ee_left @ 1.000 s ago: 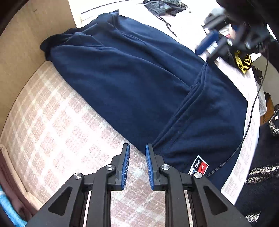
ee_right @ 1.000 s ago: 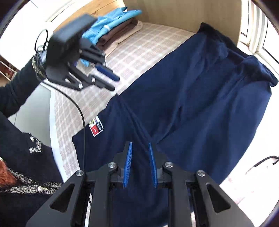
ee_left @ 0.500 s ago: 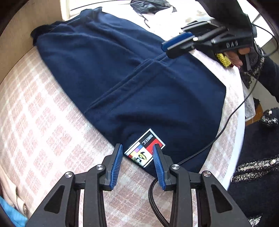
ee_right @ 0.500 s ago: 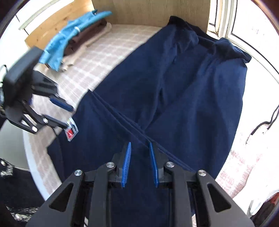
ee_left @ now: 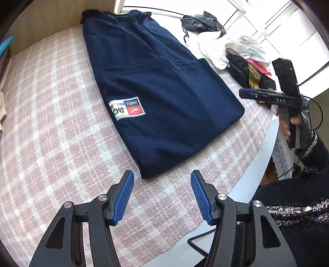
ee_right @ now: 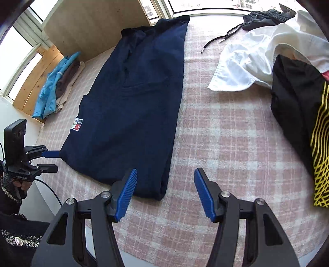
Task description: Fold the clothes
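Observation:
A navy garment point(ee_left: 164, 98) with a red and white label point(ee_left: 126, 107) lies folded into a long strip on the pink checked cloth point(ee_left: 51, 133). My left gripper point(ee_left: 162, 173) hovers over its near left corner. The jaws are opening, and the pads do not press the fabric. In the right wrist view the same garment point(ee_right: 133, 102) runs away from me. My right gripper point(ee_right: 165, 170) hangs over its near right corner, jaws also opening, with no fabric pinched. Each gripper shows in the other's view: the right gripper point(ee_left: 249, 92) and the left gripper point(ee_right: 52, 161).
A white shirt point(ee_right: 257, 51), a black garment with yellow lines point(ee_right: 298, 123) and dark shorts with a drawstring point(ee_right: 263, 16) lie to the right. A folded blue and brown stack point(ee_right: 57, 86) sits at the far left. The white table edge point(ee_left: 246, 174) is close, with a black cable point(ee_left: 197, 244) near it.
Both grippers have drawn back to the garment's near end and swung around. Their jaws have gone from nearly shut to wide apart. The garment now lies as a narrower folded strip.

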Motion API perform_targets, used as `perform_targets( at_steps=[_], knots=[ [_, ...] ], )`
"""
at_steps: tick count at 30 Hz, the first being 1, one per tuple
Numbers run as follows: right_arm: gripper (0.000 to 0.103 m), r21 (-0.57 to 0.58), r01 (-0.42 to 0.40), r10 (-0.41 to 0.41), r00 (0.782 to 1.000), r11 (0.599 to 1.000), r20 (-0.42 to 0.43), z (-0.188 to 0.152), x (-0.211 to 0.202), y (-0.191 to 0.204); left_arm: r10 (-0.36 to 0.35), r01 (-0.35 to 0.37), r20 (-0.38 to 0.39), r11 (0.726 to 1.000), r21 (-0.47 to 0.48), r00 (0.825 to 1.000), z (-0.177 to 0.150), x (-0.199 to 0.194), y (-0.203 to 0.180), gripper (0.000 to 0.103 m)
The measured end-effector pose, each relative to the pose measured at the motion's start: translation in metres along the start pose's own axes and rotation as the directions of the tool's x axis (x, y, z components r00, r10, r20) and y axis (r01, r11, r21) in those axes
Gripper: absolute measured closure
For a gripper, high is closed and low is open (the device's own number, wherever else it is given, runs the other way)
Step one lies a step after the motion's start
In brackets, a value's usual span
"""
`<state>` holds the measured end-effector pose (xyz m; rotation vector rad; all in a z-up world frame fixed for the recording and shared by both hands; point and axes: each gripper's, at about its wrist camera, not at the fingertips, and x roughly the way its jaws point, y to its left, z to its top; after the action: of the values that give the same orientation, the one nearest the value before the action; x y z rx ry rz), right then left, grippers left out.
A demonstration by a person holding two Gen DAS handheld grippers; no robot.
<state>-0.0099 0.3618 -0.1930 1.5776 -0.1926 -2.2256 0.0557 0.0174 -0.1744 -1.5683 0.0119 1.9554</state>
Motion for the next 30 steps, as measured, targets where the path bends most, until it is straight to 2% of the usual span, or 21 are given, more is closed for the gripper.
perform_targets(
  at_steps=[3,6,7,8,9,11,13,16,18,19,20,21,22,26,30],
  knots=[
    [0.044,0.002,-0.016,0.016,1.000,1.000,0.001,-0.003,0.006,0.001,-0.014,0.014,0.005,0.997,-0.070,1.000,0.008,0.019,0.003,0.048],
    [0.047,-0.032,-0.019,0.020,1.000,0.999,0.012,0.000,0.010,0.010,-0.060,0.063,0.031,0.993,-0.101,0.998,0.016,0.024,0.004,0.046],
    [0.060,-0.062,0.012,-0.012,1.000,0.998,0.001,0.001,0.013,0.015,-0.052,0.055,0.028,0.994,-0.095,0.998,0.017,0.027,0.002,0.046],
    [0.082,-0.097,0.052,-0.054,0.998,0.994,-0.014,0.002,0.016,0.020,-0.044,0.046,0.025,0.995,-0.088,0.999,0.019,0.029,0.001,0.051],
    [0.084,-0.125,0.066,-0.071,0.997,0.990,-0.033,0.002,0.018,0.024,-0.033,0.034,0.020,0.996,-0.077,0.999,0.020,0.031,-0.001,0.062],
    [0.084,-0.154,0.050,-0.061,0.996,0.987,-0.067,0.005,0.014,0.026,-0.015,0.015,0.005,0.998,-0.055,1.000,0.020,0.030,-0.003,0.073],
    [0.083,-0.136,0.027,-0.035,0.998,0.990,-0.054,0.016,-0.002,0.020,-0.021,0.021,-0.007,0.998,-0.059,1.000,0.019,0.022,0.001,0.073],
    [0.078,-0.099,-0.009,0.015,0.998,0.995,0.056,0.058,-0.039,0.006,0.004,-0.003,0.034,0.999,-0.048,0.999,0.030,-0.006,0.014,0.068],
    [0.076,-0.106,0.004,0.008,0.994,0.994,0.113,0.095,-0.056,0.000,0.030,-0.028,0.067,0.999,-0.031,0.997,0.049,-0.025,0.026,0.057],
    [0.069,-0.121,0.035,-0.018,0.990,0.992,0.140,0.116,-0.059,0.000,0.052,-0.051,0.083,0.999,-0.018,0.995,0.063,-0.031,0.032,0.057],
    [0.059,-0.144,0.057,-0.033,0.986,0.988,0.163,0.137,-0.061,0.000,0.067,-0.067,0.097,0.998,-0.006,0.993,0.080,-0.037,0.040,0.056],
    [0.055,-0.169,0.070,-0.038,0.983,0.983,0.182,0.158,-0.061,0.001,0.076,-0.077,0.110,0.997,0.005,0.991,0.098,-0.043,0.049,0.056],
    [0.052,-0.187,0.076,-0.039,0.980,0.979,0.193,0.178,-0.058,0.001,0.085,-0.087,0.121,0.996,0.015,0.989,0.118,-0.046,0.057,0.056],
    [0.052,-0.228,0.068,-0.024,0.981,0.971,0.192,0.254,-0.020,-0.004,0.100,-0.109,0.142,0.992,0.064,0.985,0.200,-0.040,0.089,0.050],
    [0.052,-0.257,0.056,-0.016,0.988,0.965,0.153,0.322,0.036,-0.015,0.116,-0.129,0.135,0.987,0.096,0.984,0.271,-0.008,0.110,0.049]
  ],
)
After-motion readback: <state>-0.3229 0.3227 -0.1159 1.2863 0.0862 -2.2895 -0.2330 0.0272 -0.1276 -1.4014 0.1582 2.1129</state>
